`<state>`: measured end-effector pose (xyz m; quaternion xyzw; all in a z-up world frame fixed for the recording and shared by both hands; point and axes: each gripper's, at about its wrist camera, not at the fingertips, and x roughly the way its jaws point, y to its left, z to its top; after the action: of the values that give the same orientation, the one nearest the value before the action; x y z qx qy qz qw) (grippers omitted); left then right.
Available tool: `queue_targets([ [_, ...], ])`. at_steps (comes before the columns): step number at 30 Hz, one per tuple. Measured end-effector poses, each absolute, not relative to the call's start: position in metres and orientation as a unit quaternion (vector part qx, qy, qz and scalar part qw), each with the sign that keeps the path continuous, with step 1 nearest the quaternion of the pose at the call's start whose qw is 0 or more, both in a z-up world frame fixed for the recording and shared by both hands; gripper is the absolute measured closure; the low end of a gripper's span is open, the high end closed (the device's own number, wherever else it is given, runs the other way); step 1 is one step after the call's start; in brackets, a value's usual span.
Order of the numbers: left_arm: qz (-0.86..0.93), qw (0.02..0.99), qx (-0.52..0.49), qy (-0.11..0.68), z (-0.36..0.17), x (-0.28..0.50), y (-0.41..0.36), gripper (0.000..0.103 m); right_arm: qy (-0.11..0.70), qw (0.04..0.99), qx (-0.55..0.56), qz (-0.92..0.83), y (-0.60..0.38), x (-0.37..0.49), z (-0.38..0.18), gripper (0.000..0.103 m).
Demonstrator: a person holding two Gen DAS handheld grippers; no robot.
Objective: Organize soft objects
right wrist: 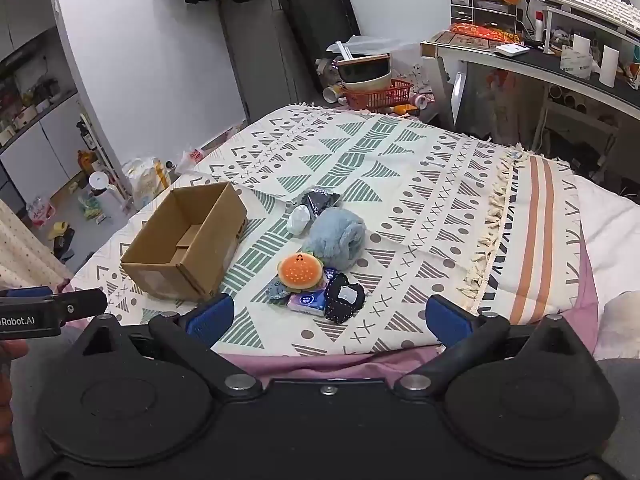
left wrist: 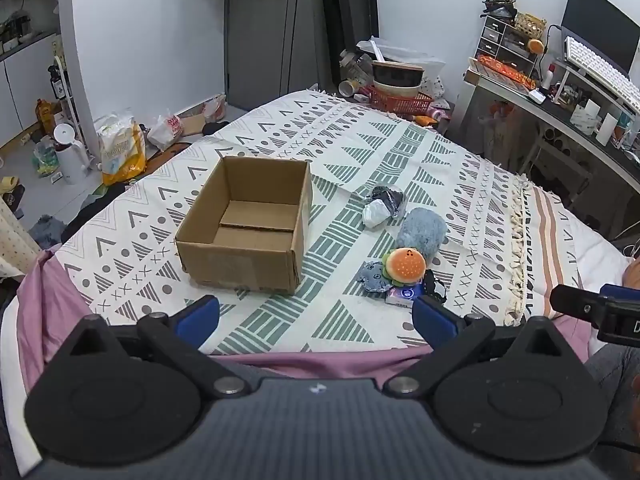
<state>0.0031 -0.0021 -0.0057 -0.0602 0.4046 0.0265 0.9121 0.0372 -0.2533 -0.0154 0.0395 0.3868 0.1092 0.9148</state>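
Nothing packed yet: cardboard box (left wrist: 244,224) empty on the patterned bed cover (left wrist: 400,148). Still loose just right of it, clustered and touching: burger plush (left wrist: 404,266), fluffy blue roll (left wrist: 422,232), tissue pack (left wrist: 406,294), dark pouch (right wrist: 344,298), grey-and-white bundle (left wrist: 380,206). Left hand-held gripper (left wrist: 316,316) and right hand-held gripper (right wrist: 330,316) both spread wide, empty, short of the pile
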Motion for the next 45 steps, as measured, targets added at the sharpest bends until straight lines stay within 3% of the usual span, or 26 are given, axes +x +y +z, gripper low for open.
queue_targets([
  [45,0.014,0.914,-0.051,0.403,0.006,-0.001,-0.009,0.001,0.382,0.918,0.032,0.102,-0.256,0.035,-0.006,0.000],
])
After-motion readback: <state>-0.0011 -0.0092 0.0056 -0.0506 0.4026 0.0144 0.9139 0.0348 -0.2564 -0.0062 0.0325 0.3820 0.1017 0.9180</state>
